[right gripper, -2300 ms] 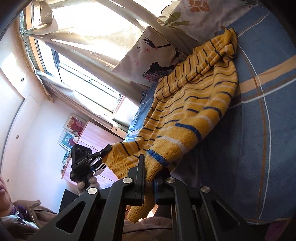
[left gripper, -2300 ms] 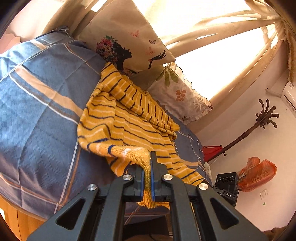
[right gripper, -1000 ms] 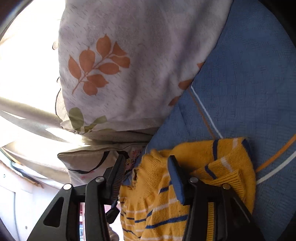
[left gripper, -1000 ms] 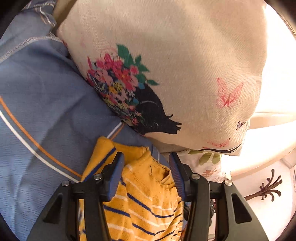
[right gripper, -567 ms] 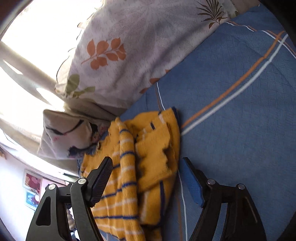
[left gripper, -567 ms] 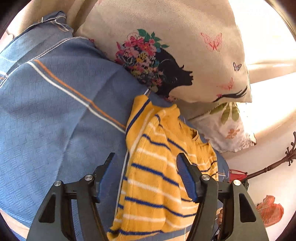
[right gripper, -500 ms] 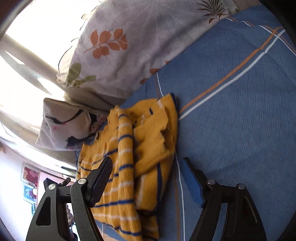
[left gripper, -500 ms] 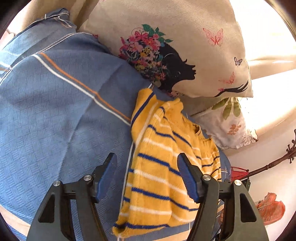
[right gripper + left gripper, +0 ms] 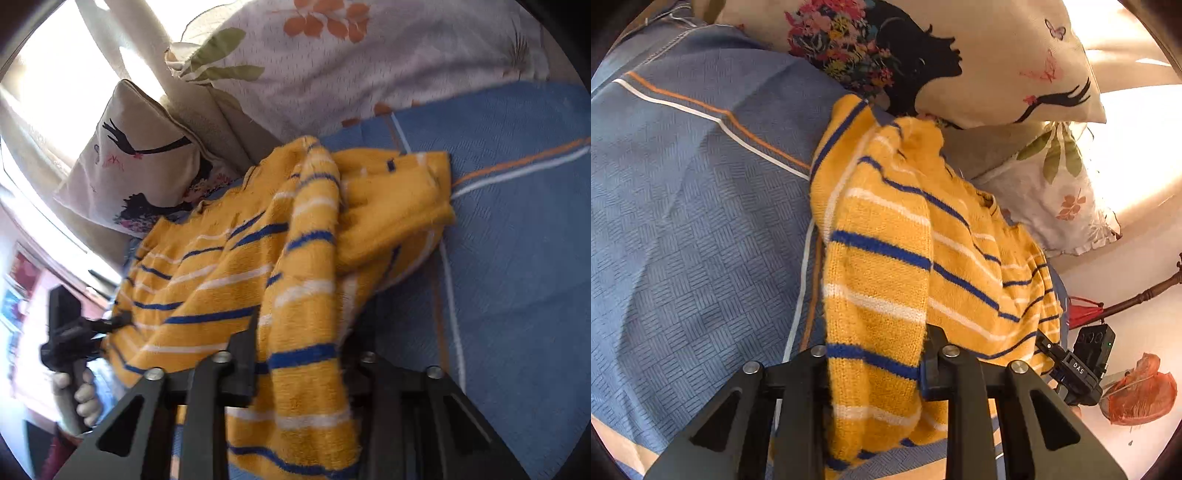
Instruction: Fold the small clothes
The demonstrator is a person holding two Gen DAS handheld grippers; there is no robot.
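Yellow sweater (image 9: 886, 258), knit, with blue and white stripes: lies bunched in loose folds on the blue bedspread (image 9: 683, 221), top edge up against the pillows, lower edge draped over both claws.

Writing: reads "DAS" in white letters on the black body of the right claw as seen from the left wrist view; shows no other legible text or label.

Left claw (image 9: 877, 343): released, jaws spread wide, straddling a thick fold of the sweater; hides its left finger under the knit and shows only the right finger (image 9: 932, 336).

Right claw (image 9: 303, 332): likewise released, jaws apart with a striped fold hanging between and over them; right finger mostly lost in shadow under the cloth.

Hard to make out: sweater's neck and sleeves, buried in the folds; framed pictures (image 9: 22, 269) on the far wall, blurred; hand (image 9: 79, 398) gripping the left claw's handle, partly cut off.

Surface and room: bedspread woven in a basket pattern, crossed by orange and white lines. Cream pillow (image 9: 997, 55) printed with a black woman's profile, flowers and butterflies; leaf-print pillow (image 9: 1063, 192) just beside it. Bright window behind pale curtains (image 9: 147, 37). Dark wooden coat stand (image 9: 1137, 295) and orange bag (image 9: 1137, 395) by the white wall.
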